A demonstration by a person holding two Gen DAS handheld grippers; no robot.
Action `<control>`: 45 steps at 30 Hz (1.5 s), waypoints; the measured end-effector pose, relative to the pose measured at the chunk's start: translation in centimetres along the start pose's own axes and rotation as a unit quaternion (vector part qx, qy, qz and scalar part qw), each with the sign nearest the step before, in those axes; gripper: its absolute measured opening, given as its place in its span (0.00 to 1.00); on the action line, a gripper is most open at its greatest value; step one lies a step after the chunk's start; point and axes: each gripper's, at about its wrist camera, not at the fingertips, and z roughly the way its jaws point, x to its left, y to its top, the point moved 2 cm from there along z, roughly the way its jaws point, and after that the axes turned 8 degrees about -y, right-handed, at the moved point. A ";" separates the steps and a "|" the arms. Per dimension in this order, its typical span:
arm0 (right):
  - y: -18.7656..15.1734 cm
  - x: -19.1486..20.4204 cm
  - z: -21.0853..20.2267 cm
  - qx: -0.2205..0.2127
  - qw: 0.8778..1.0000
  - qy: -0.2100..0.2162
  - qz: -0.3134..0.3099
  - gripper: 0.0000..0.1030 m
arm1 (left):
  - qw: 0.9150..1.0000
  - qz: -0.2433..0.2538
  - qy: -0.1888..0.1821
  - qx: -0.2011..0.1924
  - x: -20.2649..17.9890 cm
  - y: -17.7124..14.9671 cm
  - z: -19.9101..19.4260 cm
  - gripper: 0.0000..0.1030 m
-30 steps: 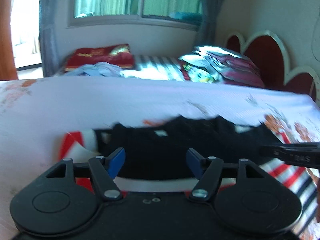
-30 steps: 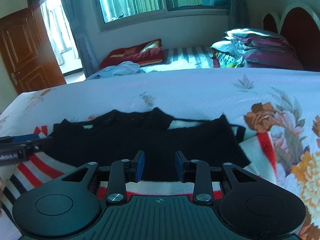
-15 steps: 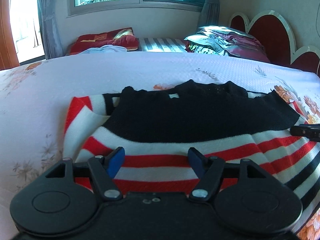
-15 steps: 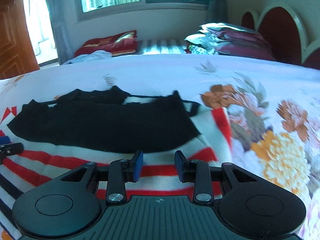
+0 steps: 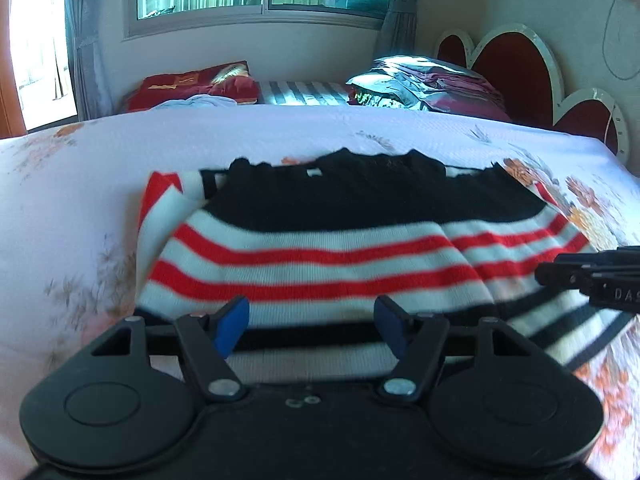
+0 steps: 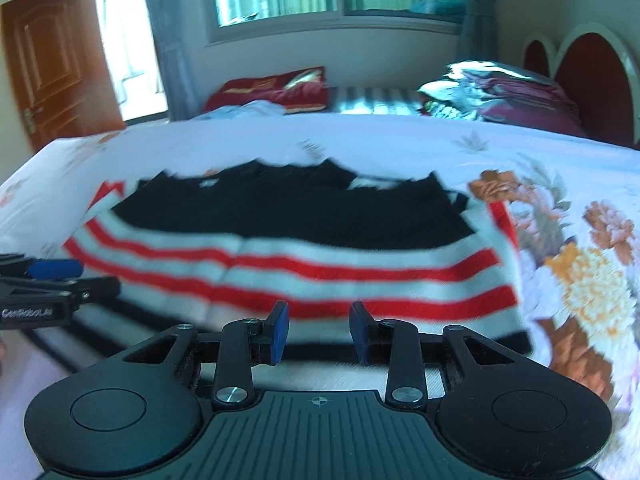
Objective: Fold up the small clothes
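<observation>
A small striped sweater (image 5: 340, 256) (image 6: 312, 268) lies flat on the bed, black at the far end, then red, white and black stripes toward me. Its sleeves are folded in along the sides. My left gripper (image 5: 312, 320) hovers over the near left part of the hem, jaws wide apart with nothing between them. My right gripper (image 6: 319, 330) hovers over the near right part, jaws a little apart and empty. Each gripper shows in the other's view: the right one (image 5: 592, 276) at the right edge, the left one (image 6: 52, 280) at the left edge.
The bed wears a white flowered sheet (image 5: 80, 200) (image 6: 560, 240). Beyond it stands a second bed with a red pillow (image 5: 192, 84), a light blue garment (image 5: 200, 102) and a pile of bedding (image 5: 432, 88). A headboard (image 5: 520, 60) is at the right, a wooden door (image 6: 52, 64) at the left.
Both grippers have drawn back toward the near hem: more of the red and white stripes now shows ahead of them. Neither jaw gap has visibly changed.
</observation>
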 end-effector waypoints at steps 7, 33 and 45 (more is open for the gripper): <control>-2.9 -1.4 -0.4 0.012 0.999 -0.043 -0.003 0.32 | 1.000 0.001 0.007 0.005 1.5 -2.6 -1.4 0.71; 0.2 1.0 -1.5 -0.004 1.000 -0.009 0.021 0.37 | 0.993 -0.116 0.002 0.034 3.7 -1.7 -3.4 0.75; 2.8 4.4 1.9 -0.025 0.999 0.015 -0.024 0.59 | 0.950 -0.311 -0.023 0.032 6.5 -5.1 -5.7 0.81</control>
